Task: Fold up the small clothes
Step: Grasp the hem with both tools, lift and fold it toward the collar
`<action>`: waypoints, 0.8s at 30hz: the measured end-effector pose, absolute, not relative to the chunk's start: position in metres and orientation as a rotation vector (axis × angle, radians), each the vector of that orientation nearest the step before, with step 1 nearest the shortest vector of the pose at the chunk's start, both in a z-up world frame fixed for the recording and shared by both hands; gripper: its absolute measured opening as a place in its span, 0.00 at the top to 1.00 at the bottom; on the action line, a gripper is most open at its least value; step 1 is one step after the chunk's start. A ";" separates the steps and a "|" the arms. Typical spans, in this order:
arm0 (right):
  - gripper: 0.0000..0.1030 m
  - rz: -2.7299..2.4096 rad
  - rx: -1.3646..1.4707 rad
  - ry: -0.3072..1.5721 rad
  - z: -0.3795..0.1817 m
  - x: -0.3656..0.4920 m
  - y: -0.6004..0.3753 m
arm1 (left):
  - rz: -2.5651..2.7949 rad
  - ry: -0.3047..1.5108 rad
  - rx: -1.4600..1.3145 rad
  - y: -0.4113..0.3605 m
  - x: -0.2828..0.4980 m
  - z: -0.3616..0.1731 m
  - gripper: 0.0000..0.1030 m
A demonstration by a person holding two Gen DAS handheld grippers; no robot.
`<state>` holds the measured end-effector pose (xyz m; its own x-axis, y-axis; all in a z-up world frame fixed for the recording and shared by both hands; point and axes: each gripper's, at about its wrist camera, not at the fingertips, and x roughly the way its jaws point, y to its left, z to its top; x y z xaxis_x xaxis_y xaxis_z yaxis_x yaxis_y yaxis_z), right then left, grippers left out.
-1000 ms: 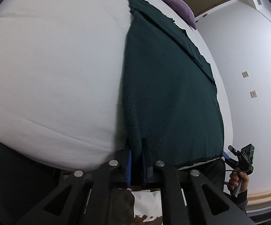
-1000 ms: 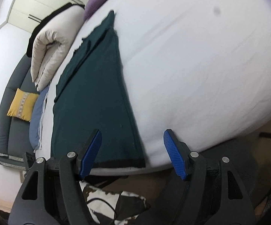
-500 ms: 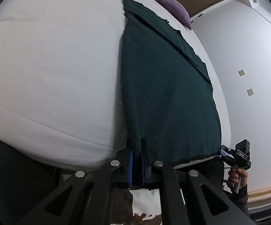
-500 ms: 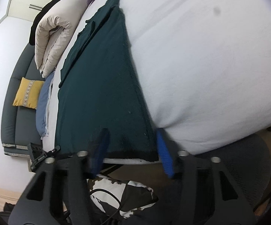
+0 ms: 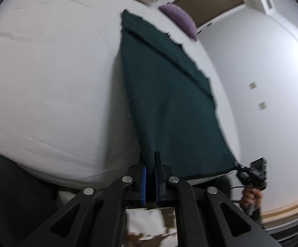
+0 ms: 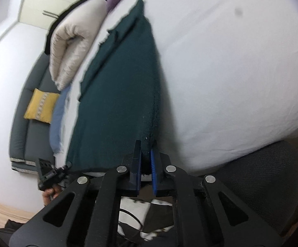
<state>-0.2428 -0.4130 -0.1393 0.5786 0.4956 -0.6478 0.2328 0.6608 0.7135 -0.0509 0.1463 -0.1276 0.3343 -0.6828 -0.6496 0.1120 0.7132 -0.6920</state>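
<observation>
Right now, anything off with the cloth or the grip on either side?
Nothing stands out. The dark green garment lies flat on the white bed, each near corner pinched in the left tongs and right tongs. Its far end is already folded over, with an uneven edge there.

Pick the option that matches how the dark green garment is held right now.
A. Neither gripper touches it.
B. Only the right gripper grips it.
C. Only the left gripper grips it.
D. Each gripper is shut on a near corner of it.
D: the left gripper is closed on one near corner of the dark green garment, and the right gripper is closed on the other, on the white bed.
</observation>
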 end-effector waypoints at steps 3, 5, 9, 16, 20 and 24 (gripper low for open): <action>0.94 0.212 0.892 0.885 -0.115 -0.238 -0.412 | -0.607 1.064 -0.677 0.149 -0.046 -0.109 0.94; 0.94 0.230 0.908 0.837 -0.099 -0.231 -0.412 | -0.635 1.021 -0.729 0.150 -0.041 -0.096 0.94; 0.94 0.256 0.943 0.743 -0.071 -0.209 -0.412 | -0.673 0.957 -0.818 0.149 -0.026 -0.078 0.94; 0.94 0.266 0.955 0.663 -0.040 -0.151 -0.410 | -0.661 0.878 -0.898 0.150 0.021 -0.061 0.94; 0.94 0.238 0.977 0.621 -0.030 -0.110 -0.420 | -0.639 0.839 -0.963 0.158 0.056 -0.060 0.94; 0.94 0.184 1.004 0.578 -0.026 -0.065 -0.436 | -0.606 0.821 -0.999 0.156 0.098 -0.064 0.94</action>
